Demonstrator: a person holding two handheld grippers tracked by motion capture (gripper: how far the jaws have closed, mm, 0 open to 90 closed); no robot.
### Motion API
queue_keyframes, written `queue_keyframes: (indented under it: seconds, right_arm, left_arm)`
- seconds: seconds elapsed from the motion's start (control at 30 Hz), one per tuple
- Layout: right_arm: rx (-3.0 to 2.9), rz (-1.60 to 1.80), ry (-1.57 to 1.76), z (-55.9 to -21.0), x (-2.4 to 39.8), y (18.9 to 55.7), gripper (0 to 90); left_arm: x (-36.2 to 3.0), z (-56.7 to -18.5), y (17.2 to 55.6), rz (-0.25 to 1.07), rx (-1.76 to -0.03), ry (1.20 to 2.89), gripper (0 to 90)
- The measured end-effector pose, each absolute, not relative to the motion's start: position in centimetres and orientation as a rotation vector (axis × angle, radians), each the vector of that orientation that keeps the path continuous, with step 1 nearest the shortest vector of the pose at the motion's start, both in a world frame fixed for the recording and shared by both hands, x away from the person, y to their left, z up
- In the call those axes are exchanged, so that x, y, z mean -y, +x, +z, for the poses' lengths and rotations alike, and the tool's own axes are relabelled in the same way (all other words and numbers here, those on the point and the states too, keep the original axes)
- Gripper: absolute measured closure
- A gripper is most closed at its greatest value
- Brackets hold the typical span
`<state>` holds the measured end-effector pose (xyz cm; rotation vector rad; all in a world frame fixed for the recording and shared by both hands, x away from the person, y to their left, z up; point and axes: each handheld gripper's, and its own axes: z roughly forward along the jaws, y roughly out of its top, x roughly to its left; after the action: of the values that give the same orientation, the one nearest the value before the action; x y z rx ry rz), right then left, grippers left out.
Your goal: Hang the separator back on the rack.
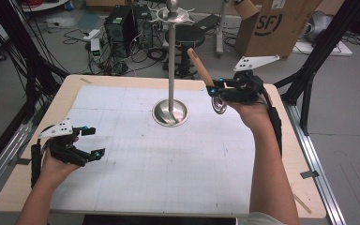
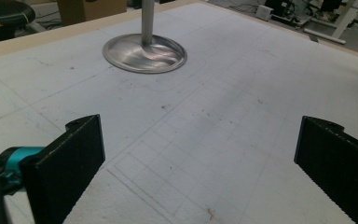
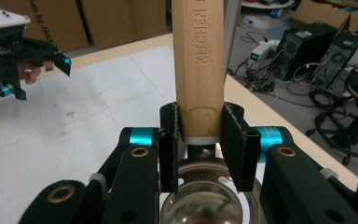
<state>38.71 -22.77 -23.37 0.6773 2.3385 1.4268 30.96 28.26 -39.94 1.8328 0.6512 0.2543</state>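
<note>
High view, your right hand-held gripper [image 1: 217, 87]: raised above the far right part of the surface [image 1: 23, 187], jaws clamped on the lower end of the ladle's wooden handle.
High view, ladle [image 1: 205, 75]: its handle slants up and away from those jaws toward the far left; its metal bowl [image 1: 219, 105] hangs just below them, clear of the white mat [image 1: 168, 164].
High view, stand [image 1: 170, 70]: a metal pole on a round base, just to the left of your right hand-held gripper, near but not touching the ladle.
High view, your left hand-held gripper [image 1: 91, 143]: low over the near left of the mat, well apart from the ladle, jaws spread with nothing between them.
Left gripper view, your left hand-held gripper [image 2: 200, 158]: both black jaws stand wide apart over bare mat; nothing is held.
Left gripper view, stand base [image 2: 144, 52]: ahead of the jaws and a little to their left, resting on the mat.
Right gripper view, your right hand-held gripper [image 3: 200, 144]: the two pads press the handle from either side, just above its grey collar.
Right gripper view, ladle handle [image 3: 199, 65]: rises straight up from between the jaws; the shiny bowl [image 3: 209, 200] sits directly beneath them.
Right gripper view, your left hand-held gripper [image 3: 37, 60]: far off at upper left of the jaws, open.
</note>
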Motion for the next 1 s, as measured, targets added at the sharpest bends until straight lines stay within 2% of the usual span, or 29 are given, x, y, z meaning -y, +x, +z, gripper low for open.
queue_keyframes:
  seconds: [0.6, 1.0]
  right_arm:
    - [-2.261, 1.447, 0.704, -20.5, 24.2, 39.6, 68.7]
    - [-2.268, 1.423, 0.698, -19.9, 23.7, 40.7, 68.6]
  left_arm:
    - [-28.2, -40.1, 31.0, 0.245, -0.652, 1.835, 2.2]
    - [-28.3, -40.1, 31.0, 0.247, -0.654, 1.835, 2.2]
